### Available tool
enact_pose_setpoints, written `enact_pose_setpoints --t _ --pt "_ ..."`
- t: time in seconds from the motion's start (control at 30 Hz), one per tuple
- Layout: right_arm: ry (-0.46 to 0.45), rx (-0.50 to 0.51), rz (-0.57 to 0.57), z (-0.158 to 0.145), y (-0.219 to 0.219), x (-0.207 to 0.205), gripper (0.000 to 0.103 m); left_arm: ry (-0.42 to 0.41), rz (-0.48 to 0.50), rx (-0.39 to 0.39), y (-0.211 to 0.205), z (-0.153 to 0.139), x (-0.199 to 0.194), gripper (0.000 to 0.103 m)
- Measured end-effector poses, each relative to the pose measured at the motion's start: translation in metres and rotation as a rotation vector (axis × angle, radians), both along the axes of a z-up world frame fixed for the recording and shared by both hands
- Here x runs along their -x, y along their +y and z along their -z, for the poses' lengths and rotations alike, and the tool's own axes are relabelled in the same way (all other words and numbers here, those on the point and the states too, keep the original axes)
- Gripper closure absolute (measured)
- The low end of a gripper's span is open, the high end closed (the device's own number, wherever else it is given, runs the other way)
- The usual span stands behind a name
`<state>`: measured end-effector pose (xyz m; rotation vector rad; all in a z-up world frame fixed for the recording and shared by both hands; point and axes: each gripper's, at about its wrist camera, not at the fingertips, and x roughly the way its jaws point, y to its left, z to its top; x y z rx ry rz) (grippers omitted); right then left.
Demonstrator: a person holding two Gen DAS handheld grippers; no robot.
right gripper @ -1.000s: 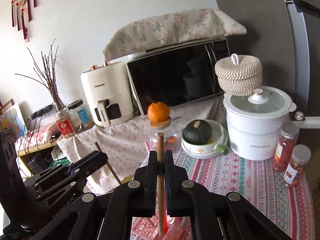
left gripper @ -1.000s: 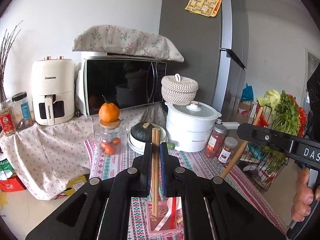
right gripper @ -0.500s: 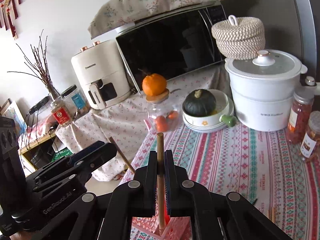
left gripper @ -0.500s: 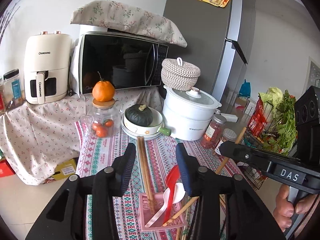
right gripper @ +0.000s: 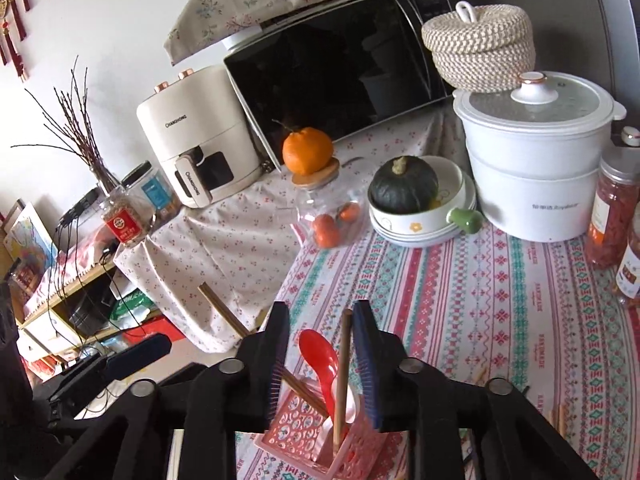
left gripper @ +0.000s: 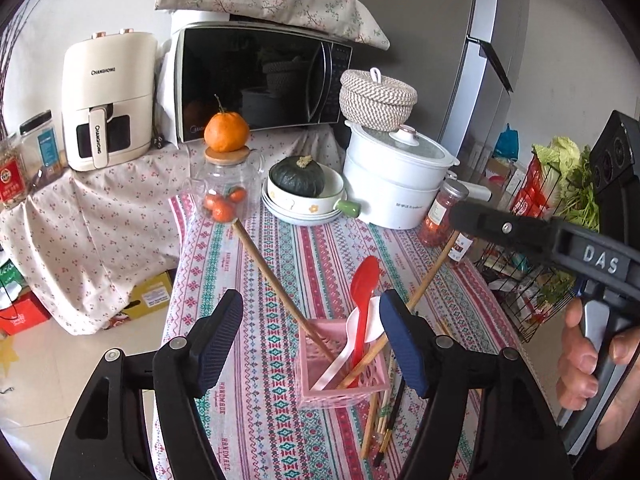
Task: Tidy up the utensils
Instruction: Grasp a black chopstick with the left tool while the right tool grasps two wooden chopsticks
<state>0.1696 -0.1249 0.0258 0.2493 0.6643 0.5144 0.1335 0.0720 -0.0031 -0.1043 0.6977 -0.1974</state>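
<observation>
A pink slotted basket (left gripper: 320, 364) stands on the striped tablecloth and holds a red spoon (left gripper: 365, 280), a white spoon (left gripper: 354, 340) and two wooden chopsticks. One chopstick (left gripper: 272, 272) leans left out of it, between the wide jaws of my left gripper (left gripper: 310, 308), which are opening and touch nothing. In the right wrist view the other chopstick (right gripper: 343, 364) stands in the basket (right gripper: 292, 428) between the jaws of my right gripper (right gripper: 320, 312). Those jaws are opening, and the stick rests close to the right pad.
Several loose chopsticks (left gripper: 380, 416) lie on the cloth right of the basket. Behind stand a glass jar (left gripper: 224, 196) topped by an orange, a bowl with a green squash (left gripper: 298, 178), a white pot (left gripper: 392, 184) and spice jars (left gripper: 442, 216). A wire vegetable rack (left gripper: 540, 280) sits at the right.
Both grippers came down over the pink basket and went from shut on their chopsticks to open. The two chopsticks now lean loose in the basket.
</observation>
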Motion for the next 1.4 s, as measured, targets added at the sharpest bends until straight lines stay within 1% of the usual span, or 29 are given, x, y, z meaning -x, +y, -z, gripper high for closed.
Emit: enact_pose_setpoints --t 0.07,0.1,0.17,0.27,0.37,0.47,0.6,0.67,0.8,0.93,0.97,1.0,1.03,1.07,1.1,1.23,1.27,1.4 --pt "-0.008 -0.007 0.006 -0.006 -0.008 0.005 0.055 0.025 0.012 -0.004 -0.003 0.004 0.003 0.026" --pt "-0.01 0.0 0.012 -0.009 -0.012 0.008 0.053 0.04 0.023 -0.004 -0.004 0.006 0.005 0.025" --pt "-0.01 0.025 0.027 -0.011 -0.021 0.013 0.044 0.076 0.045 0.004 -0.008 0.012 0.009 0.024" --pt "0.009 0.044 0.054 -0.008 -0.04 0.021 0.036 0.135 0.082 0.015 -0.016 0.022 0.015 0.024" --pt "0.04 0.081 0.089 0.002 -0.063 0.026 0.034 0.178 0.124 0.023 -0.029 0.029 0.021 0.024" --pt "0.097 0.124 0.129 0.018 -0.085 0.031 0.034 0.204 0.178 0.014 -0.049 0.034 0.028 0.024" --pt "0.184 0.166 0.16 0.036 -0.113 0.039 0.033 0.231 0.261 -0.026 -0.083 0.044 0.039 0.024" --pt "0.226 0.195 0.169 0.046 -0.123 0.043 0.03 0.256 0.307 -0.042 -0.1 0.051 0.043 0.024" --pt "0.329 0.252 0.172 0.071 -0.142 0.052 0.029 0.309 0.405 -0.077 -0.137 0.068 0.049 0.024" --pt "0.395 0.288 0.176 0.092 -0.157 0.06 0.029 0.353 0.472 -0.123 -0.168 0.09 0.05 0.025" --pt "0.408 0.295 0.176 0.096 -0.16 0.062 0.029 0.368 0.479 -0.123 -0.174 0.096 0.048 0.029" --pt "0.421 0.299 0.176 0.099 -0.163 0.062 0.029 0.386 0.487 -0.123 -0.179 0.103 0.045 0.038" --pt "0.431 0.302 0.177 0.102 -0.165 0.063 0.029 0.407 0.498 -0.126 -0.185 0.11 0.043 0.044" --pt "0.439 0.304 0.178 0.105 -0.167 0.064 0.029 0.425 0.508 -0.127 -0.191 0.118 0.039 0.058" --pt "0.446 0.307 0.18 0.107 -0.169 0.064 0.029 0.439 0.518 -0.13 -0.196 0.125 0.036 0.066" --pt "0.471 0.32 0.18 0.115 -0.171 0.061 0.029 0.459 0.549 -0.143 -0.214 0.149 0.029 0.073" --pt "0.475 0.324 0.178 0.117 -0.17 0.061 0.029 0.461 0.554 -0.148 -0.218 0.154 0.028 0.076" --pt "0.482 0.34 0.176 0.121 -0.17 0.059 0.029 0.45 0.567 -0.155 -0.229 0.166 0.022 0.078"
